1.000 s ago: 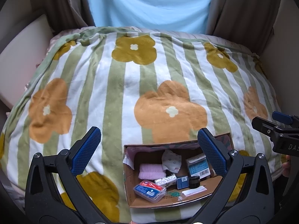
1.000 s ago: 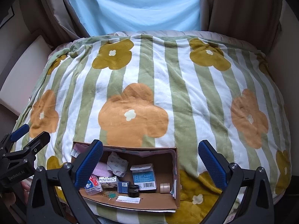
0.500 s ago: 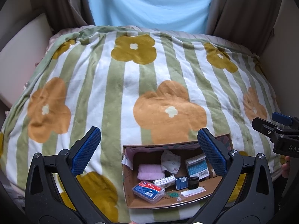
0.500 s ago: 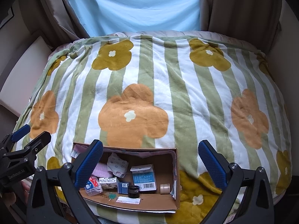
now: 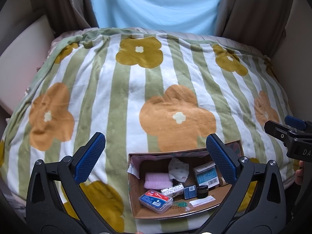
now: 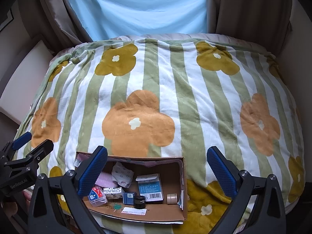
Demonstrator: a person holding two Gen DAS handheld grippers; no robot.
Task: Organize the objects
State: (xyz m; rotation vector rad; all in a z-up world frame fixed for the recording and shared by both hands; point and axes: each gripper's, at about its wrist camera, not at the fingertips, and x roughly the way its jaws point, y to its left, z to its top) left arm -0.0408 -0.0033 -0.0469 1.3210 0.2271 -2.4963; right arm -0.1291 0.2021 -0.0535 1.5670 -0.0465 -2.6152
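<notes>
An open cardboard box point(image 5: 134, 200) point(image 6: 184, 185) lies on the near edge of a flowered blanket point(image 5: 156, 97) point(image 6: 156, 97). It holds a clear case with a red and blue card point(image 5: 156, 198) point(image 6: 97, 193), a pink cloth point(image 5: 157, 179), a white patterned pouch point(image 5: 178, 169) point(image 6: 122, 173), a blue and white packet point(image 5: 206, 175) point(image 6: 149, 188), a small blue box point(image 5: 189, 192) point(image 6: 129, 197), a black cap point(image 5: 202, 191) point(image 6: 139, 201) and a tape roll point(image 6: 172, 198). My left gripper point(image 5: 156, 161) is open and empty above the box. My right gripper point(image 6: 157, 172) is open and empty above it too.
The blanket covers a bed that fills both views. Brown curtains point(image 5: 253, 9) point(image 6: 249, 5) and a pale blue drape point(image 5: 156, 3) hang behind it. A beige padded panel point(image 5: 21, 58) stands at the left. Each gripper shows at the edge of the other's view.
Both views have shifted very slightly; the box and its contents lie as before. Both grippers stay open.
</notes>
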